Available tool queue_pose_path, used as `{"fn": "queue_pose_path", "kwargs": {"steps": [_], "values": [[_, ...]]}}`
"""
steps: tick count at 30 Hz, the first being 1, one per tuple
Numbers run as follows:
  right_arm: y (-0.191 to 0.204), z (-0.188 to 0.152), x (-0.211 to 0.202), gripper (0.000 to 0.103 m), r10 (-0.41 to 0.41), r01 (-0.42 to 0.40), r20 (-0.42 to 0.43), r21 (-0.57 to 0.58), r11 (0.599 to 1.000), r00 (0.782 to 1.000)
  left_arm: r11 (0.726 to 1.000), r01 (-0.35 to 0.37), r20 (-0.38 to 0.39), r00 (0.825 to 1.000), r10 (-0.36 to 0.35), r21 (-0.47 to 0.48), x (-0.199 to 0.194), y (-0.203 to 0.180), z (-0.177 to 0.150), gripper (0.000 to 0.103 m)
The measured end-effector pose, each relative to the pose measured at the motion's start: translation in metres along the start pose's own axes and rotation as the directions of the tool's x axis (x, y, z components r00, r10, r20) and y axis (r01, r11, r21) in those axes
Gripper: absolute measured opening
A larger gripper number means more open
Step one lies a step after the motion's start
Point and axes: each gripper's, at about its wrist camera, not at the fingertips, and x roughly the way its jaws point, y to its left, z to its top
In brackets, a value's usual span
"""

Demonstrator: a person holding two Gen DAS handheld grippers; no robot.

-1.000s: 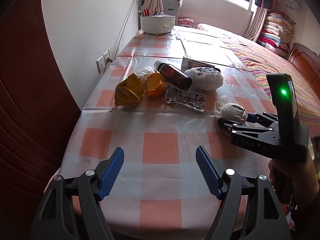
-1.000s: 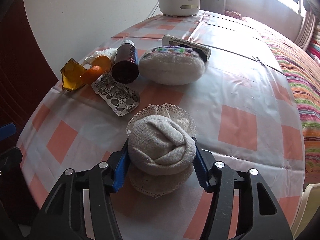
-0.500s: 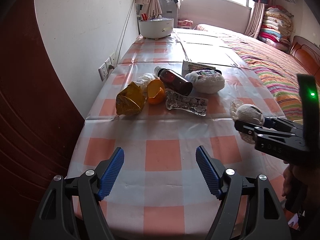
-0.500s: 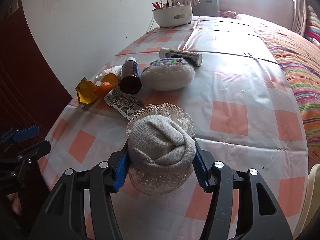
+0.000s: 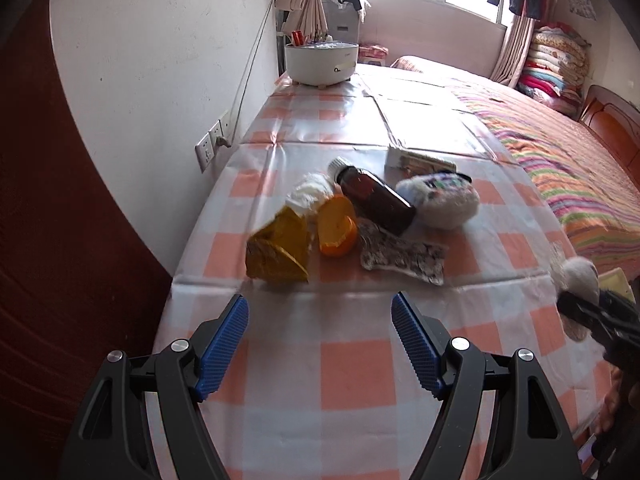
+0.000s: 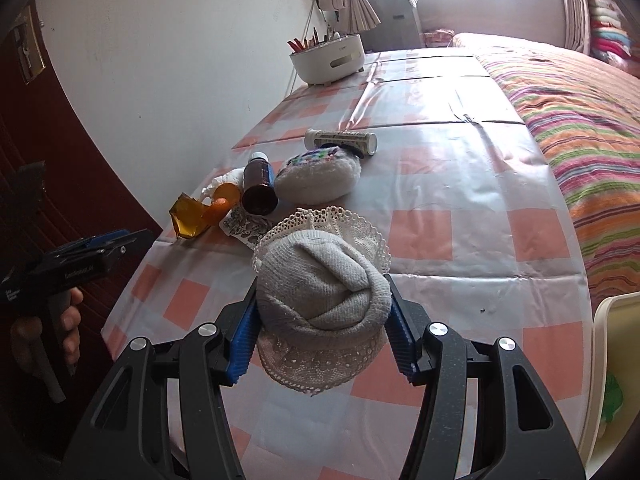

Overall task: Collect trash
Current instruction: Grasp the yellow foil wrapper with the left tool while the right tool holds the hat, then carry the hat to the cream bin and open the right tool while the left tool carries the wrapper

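White tub point(image 6: 328, 60) of red sticks point(image 6: 298, 45)

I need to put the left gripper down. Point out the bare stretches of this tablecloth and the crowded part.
Bare: the near end of the checked tablecloth, between the left gripper and the yellow wrapper; also the far stretch between the flat box and the white tub. Crowded: the middle, around the brown bottle and blister pack.
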Motion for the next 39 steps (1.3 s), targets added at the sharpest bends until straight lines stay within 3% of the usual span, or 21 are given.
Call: {"fn": "queue_pose_path", "kwargs": {"steps": [4, 16, 17, 18, 21, 29, 39], "values": [[-0.006, -0.001, -0.003, 0.055, 0.009, -0.009, 0.009, 0.018, 1.000, 1.000, 0.999, 0.040, -0.037, 0.998, -0.040, -0.006, 0.019, 0.014, 0.016, 0.072], [-0.019, -0.005, -0.004, 0.055, 0.006, -0.007, 0.012, 0.055, 0.998, 1.000, 0.999, 0.020, -0.107, 0.994, -0.023, -0.027, 0.074, 0.033, 0.032, 0.070], [-0.019, -0.004, -0.004, 0.055, 0.007, -0.007, 0.012, 0.056, 0.998, 1.000, 0.999, 0.027, -0.115, 0.993, -0.031, -0.039, 0.078, 0.036, 0.032, 0.062], [-0.019, -0.004, -0.004, 0.055, 0.007, -0.007, 0.011, 0.056, 0.998, 1.000, 0.998, 0.030, -0.131, 0.991, -0.036, -0.047, 0.083, 0.037, 0.032, 0.045], [-0.018, -0.003, -0.005, 0.055, 0.008, -0.009, 0.015, 0.058, 0.998, 1.000, 0.996, 0.012, -0.157, 0.987, -0.025, -0.083, 0.093, 0.045, 0.031, 0.035], [-0.015, -0.003, -0.013, 0.055, 0.015, -0.016, 0.032, 0.056, 0.998, 0.999, 0.993, 0.002, -0.132, 0.991, -0.018, -0.120, 0.084, 0.050, 0.023, 0.030], [-0.014, -0.011, -0.029, 0.055, 0.015, -0.019, 0.065, 0.063, 0.998, 0.998, 0.994, 0.026, -0.059, 0.998, -0.032, -0.106, 0.036, 0.034, 0.007, 0.029]]}}
